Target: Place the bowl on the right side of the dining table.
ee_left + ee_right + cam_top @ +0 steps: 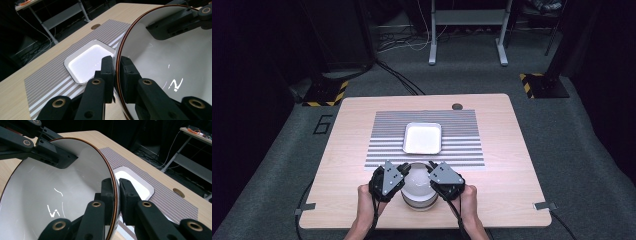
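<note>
In the high view the white bowl [418,188] sits low centre on the tabletop [507,150], the square tray [423,138] straight above it; each claw view shows left claw [116,72] and right claw [117,192] pinching opposite rims.

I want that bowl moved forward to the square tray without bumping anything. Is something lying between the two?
Nothing visible. The bowl, gripped at its rim by the left gripper and right gripper, sits just short of the striped mat; only bare mat separates it from the tray.
</note>
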The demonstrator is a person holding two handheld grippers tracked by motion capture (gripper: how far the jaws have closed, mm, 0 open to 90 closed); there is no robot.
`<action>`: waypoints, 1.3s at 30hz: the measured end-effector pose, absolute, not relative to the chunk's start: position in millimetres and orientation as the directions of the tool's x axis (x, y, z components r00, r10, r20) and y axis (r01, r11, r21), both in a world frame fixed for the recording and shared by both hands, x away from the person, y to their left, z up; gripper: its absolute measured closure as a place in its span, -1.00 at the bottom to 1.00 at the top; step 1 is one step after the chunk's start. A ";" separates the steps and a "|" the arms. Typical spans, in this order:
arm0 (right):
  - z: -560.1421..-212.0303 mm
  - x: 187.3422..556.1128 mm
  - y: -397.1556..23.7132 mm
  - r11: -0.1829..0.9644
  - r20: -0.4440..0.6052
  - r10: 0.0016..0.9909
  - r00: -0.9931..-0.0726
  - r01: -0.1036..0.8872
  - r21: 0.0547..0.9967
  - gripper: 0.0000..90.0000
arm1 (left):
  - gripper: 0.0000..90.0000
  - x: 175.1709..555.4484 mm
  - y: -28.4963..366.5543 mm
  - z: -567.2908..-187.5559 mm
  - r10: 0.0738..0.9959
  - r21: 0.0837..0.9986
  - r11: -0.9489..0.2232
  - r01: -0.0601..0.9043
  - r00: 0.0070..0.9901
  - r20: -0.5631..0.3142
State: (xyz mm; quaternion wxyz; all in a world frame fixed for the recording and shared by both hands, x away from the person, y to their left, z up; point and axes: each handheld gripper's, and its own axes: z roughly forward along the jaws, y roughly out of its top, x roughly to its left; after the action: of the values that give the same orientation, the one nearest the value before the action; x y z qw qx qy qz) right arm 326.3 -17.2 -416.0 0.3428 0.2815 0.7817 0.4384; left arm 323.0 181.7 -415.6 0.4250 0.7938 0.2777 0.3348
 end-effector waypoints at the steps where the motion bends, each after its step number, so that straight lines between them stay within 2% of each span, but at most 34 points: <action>1: -415.5 326.5 -17.3 0.458 -0.291 0.741 -0.606 0.138 0.878 0.84 | 0.83 323.7 181.7 -414.8 0.722 0.860 -0.486 0.152 0.624 0.298; 39: -394.0 338.8 -13.2 0.471 -0.320 0.745 -0.585 0.122 0.873 0.84 | 0.84 338.4 185.2 -395.8 0.728 0.877 -0.462 0.128 0.620 0.293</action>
State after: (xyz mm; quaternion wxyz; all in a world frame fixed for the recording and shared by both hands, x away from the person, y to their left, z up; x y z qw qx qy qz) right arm 338.8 -13.2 -394.0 0.3605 0.2785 0.7783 0.4321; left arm 338.4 185.2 -395.8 0.4409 0.7847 0.2727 0.3399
